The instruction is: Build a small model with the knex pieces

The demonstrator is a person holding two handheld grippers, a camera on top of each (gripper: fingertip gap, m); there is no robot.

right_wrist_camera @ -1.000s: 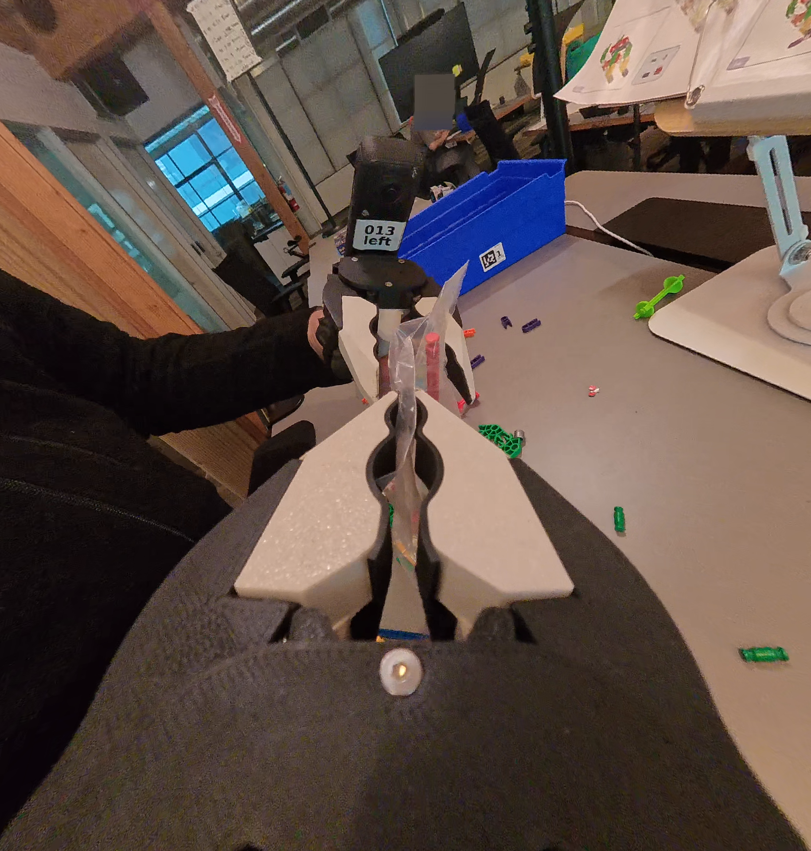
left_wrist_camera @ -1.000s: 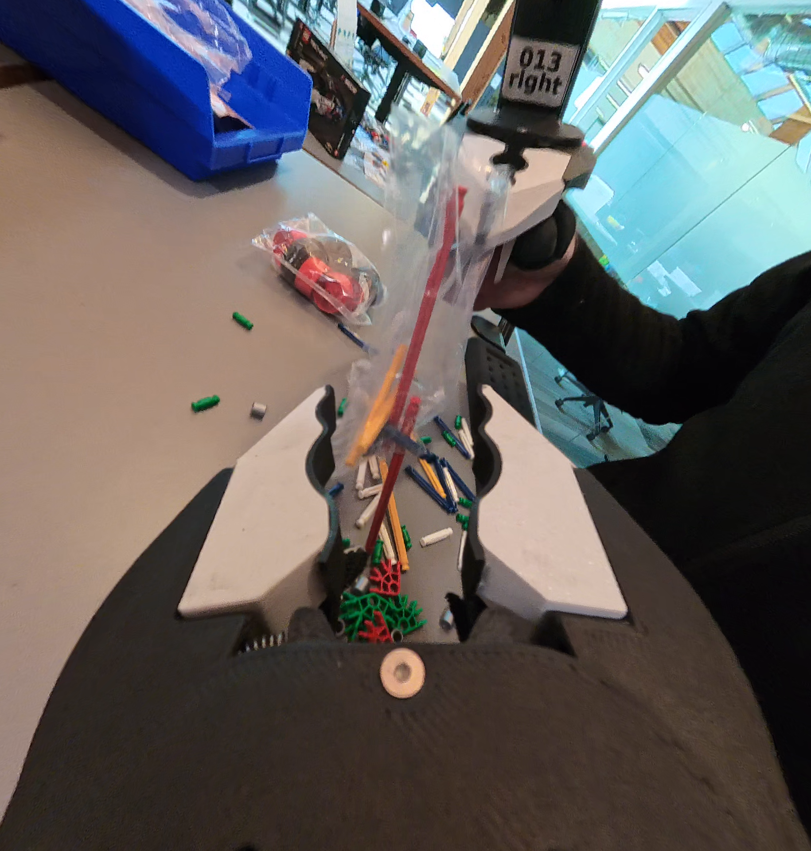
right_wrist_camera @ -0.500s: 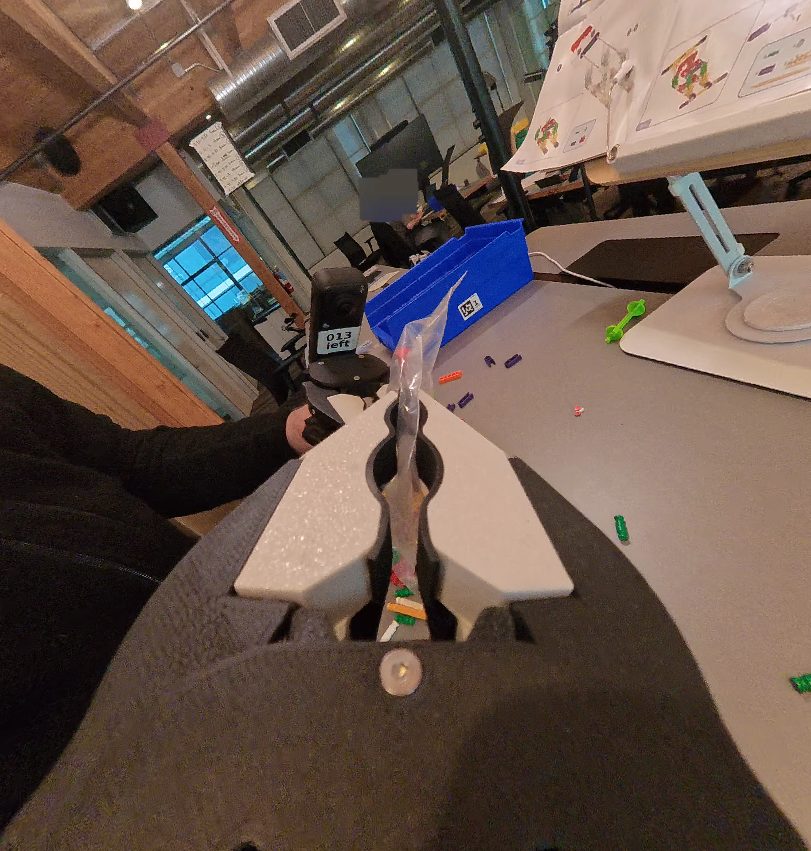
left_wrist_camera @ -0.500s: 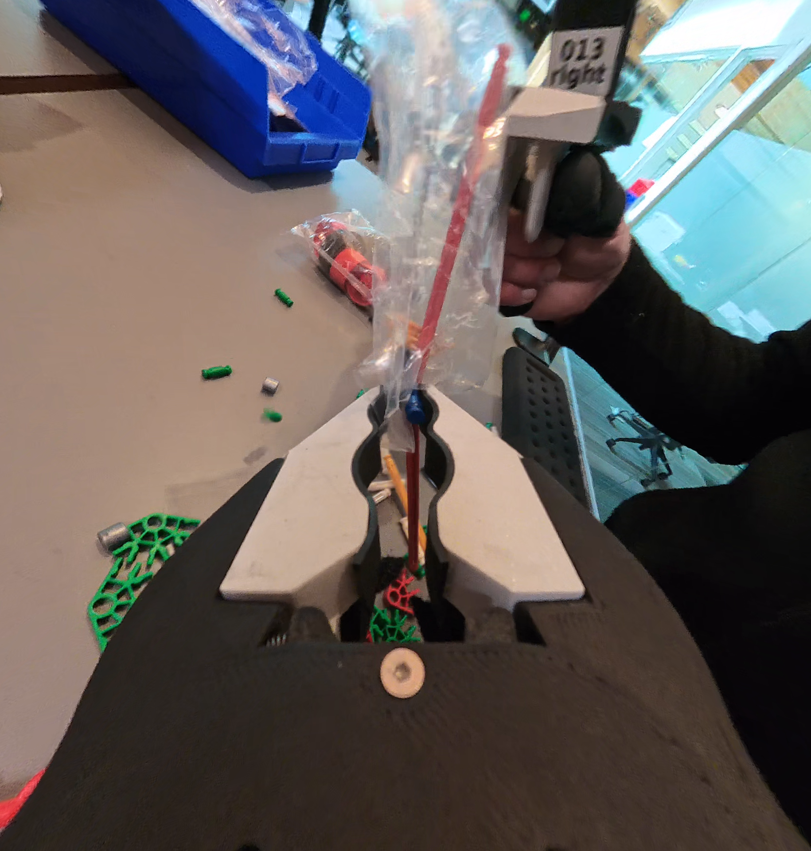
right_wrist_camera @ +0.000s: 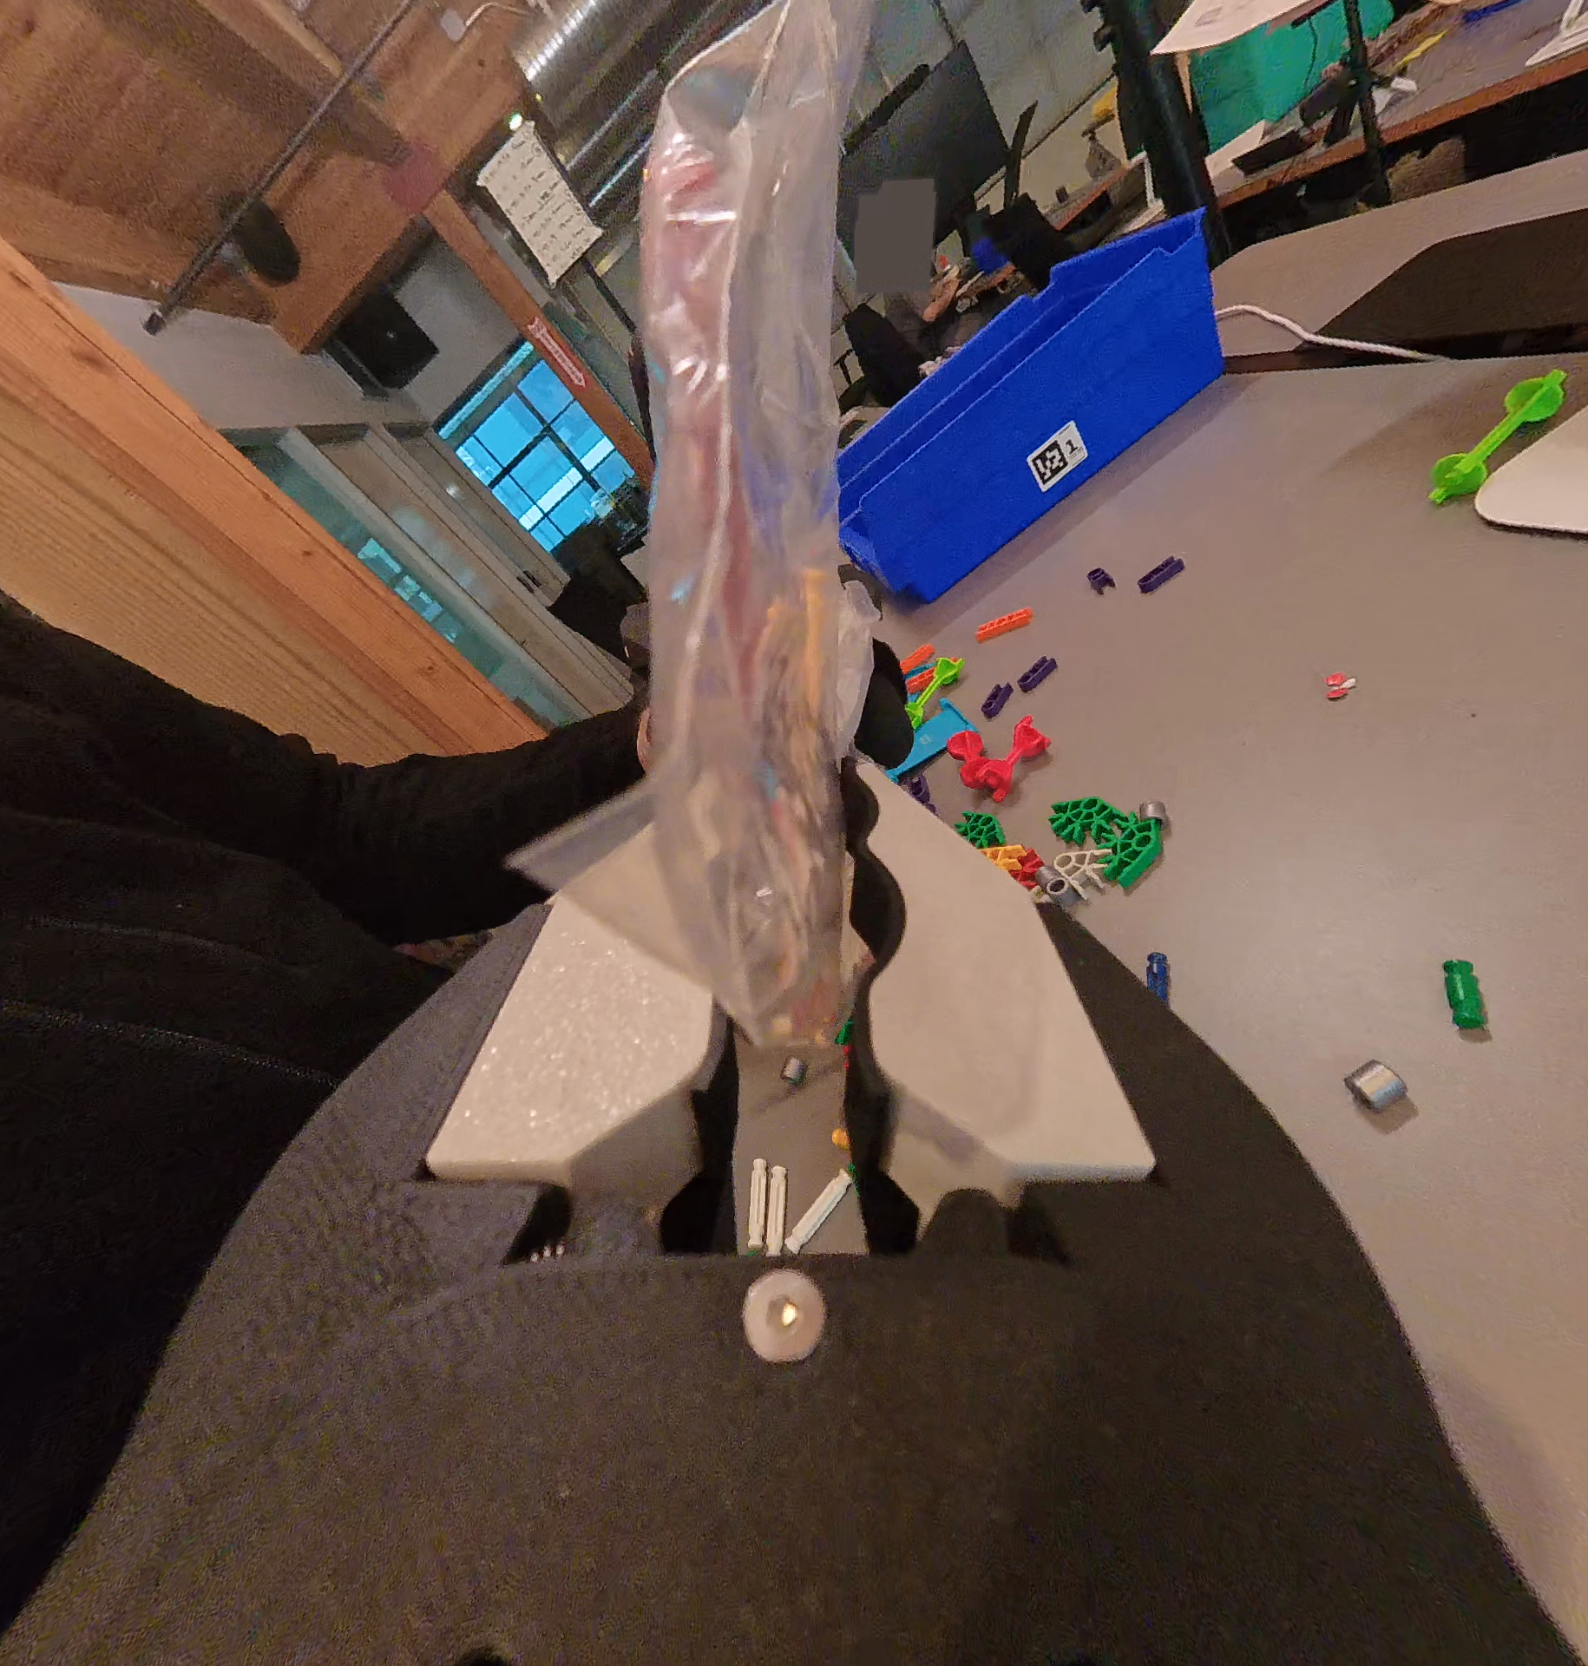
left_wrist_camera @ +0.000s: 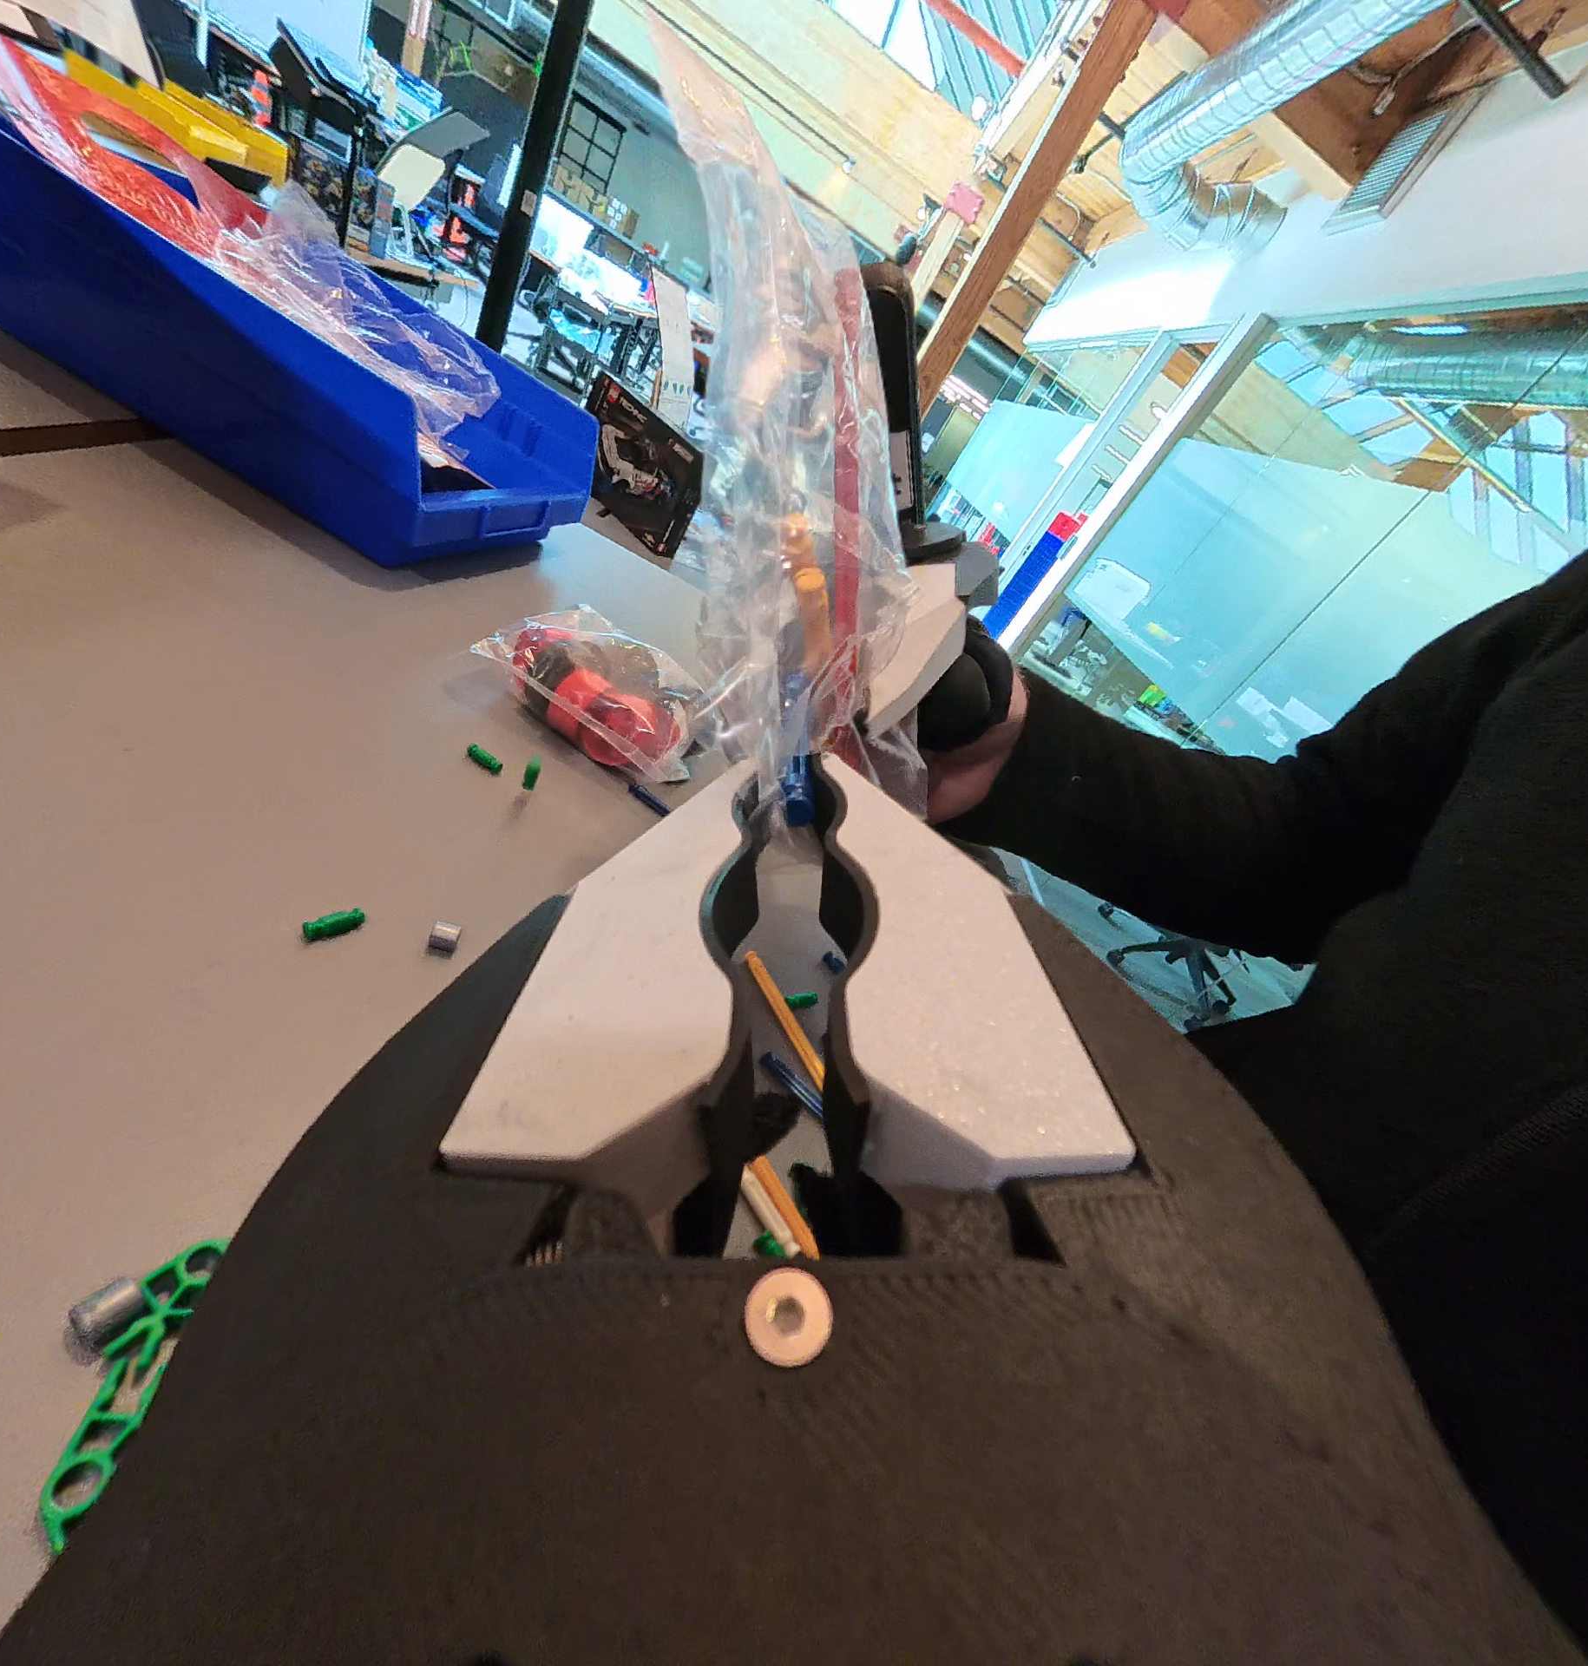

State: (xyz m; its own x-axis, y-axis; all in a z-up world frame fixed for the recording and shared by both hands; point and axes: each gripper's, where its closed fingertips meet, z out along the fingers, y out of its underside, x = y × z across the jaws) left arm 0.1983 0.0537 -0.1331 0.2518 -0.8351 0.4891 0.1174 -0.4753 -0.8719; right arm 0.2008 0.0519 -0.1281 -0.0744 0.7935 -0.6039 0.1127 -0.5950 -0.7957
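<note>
A clear plastic bag with red, orange and blue rods inside stands upright above the grey table. My left gripper is shut on the bag's lower end, with a blue rod tip pinched at the fingertips. My right gripper shows just behind the bag. In the right wrist view the bag rises in front of my right gripper. Its jaws stand slightly apart, with the bag's corner loose between them. The bag hides the left fingertip. The left gripper's grey finger shows beside the bag.
A blue bin holding crumpled plastic stands at the back; it also shows in the right wrist view. A small bag of red and black parts, green pegs, green connectors, a red piece and loose rods lie on the table. Left and right tips are no more than a few centimetres apart.
My left gripper has shut on the bag's lower end and tilted up. The right gripper's jaws, shut on the bag before, have parted a little. The bag now stands taller in both views.
</note>
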